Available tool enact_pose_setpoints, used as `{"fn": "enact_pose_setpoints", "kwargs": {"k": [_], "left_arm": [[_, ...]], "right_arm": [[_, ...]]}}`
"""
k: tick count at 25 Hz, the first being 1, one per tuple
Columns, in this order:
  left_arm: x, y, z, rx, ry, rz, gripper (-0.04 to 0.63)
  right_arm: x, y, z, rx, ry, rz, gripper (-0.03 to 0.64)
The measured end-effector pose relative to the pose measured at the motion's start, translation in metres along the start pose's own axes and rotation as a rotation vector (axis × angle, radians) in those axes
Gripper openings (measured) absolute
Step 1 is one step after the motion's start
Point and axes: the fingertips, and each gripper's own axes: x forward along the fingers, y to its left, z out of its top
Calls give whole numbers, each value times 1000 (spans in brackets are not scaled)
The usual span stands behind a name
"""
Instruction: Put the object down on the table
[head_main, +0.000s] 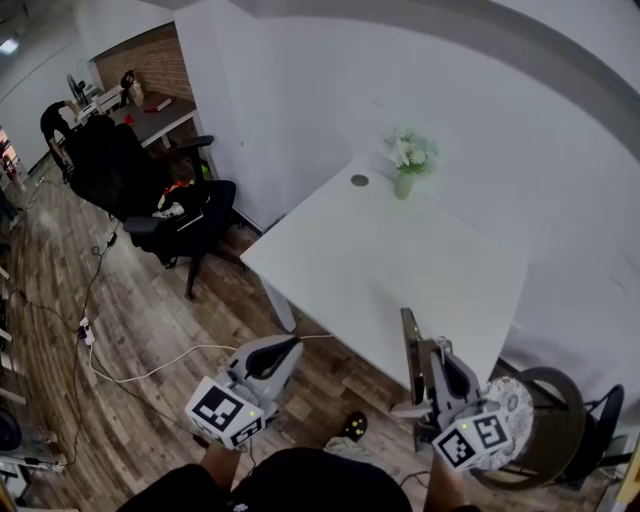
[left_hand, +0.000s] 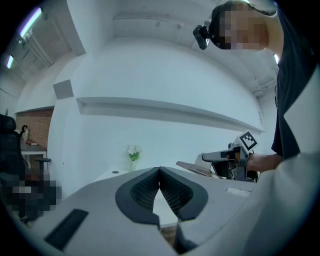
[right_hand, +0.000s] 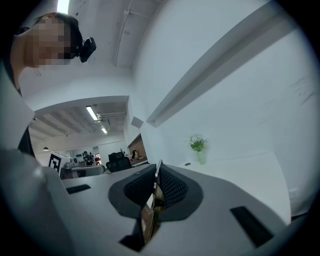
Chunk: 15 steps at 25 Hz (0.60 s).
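My right gripper (head_main: 424, 347) is shut on a thin flat panel (head_main: 409, 345), which stands on edge just off the near edge of the white table (head_main: 400, 270). In the right gripper view the panel (right_hand: 155, 192) shows edge-on, pinched between the two dark pads (right_hand: 172, 187). From the left gripper view the same panel (left_hand: 199, 169) sticks out flat from the right gripper. My left gripper (head_main: 288, 346) hangs over the wooden floor left of the table. Its jaws meet at the tips (left_hand: 159, 170) with nothing between them.
A small vase of white flowers (head_main: 407, 165) and a round cable hole (head_main: 359, 181) are at the table's far side. A black office chair (head_main: 150, 195) stands to the left, a cable and power strip (head_main: 87, 330) lie on the floor, and a round chair (head_main: 548, 420) is behind my right gripper.
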Motion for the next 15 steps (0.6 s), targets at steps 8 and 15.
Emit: {"fn": "enact_pose_setpoints", "kwargs": {"k": [8, 15], "left_arm": [[50, 10, 7, -1, -4, 50, 0], [87, 15, 2, -18, -2, 79, 0]], "right_arm": [[38, -44, 17, -2, 13, 52, 20], [62, -76, 13, -4, 62, 81, 20]]}}
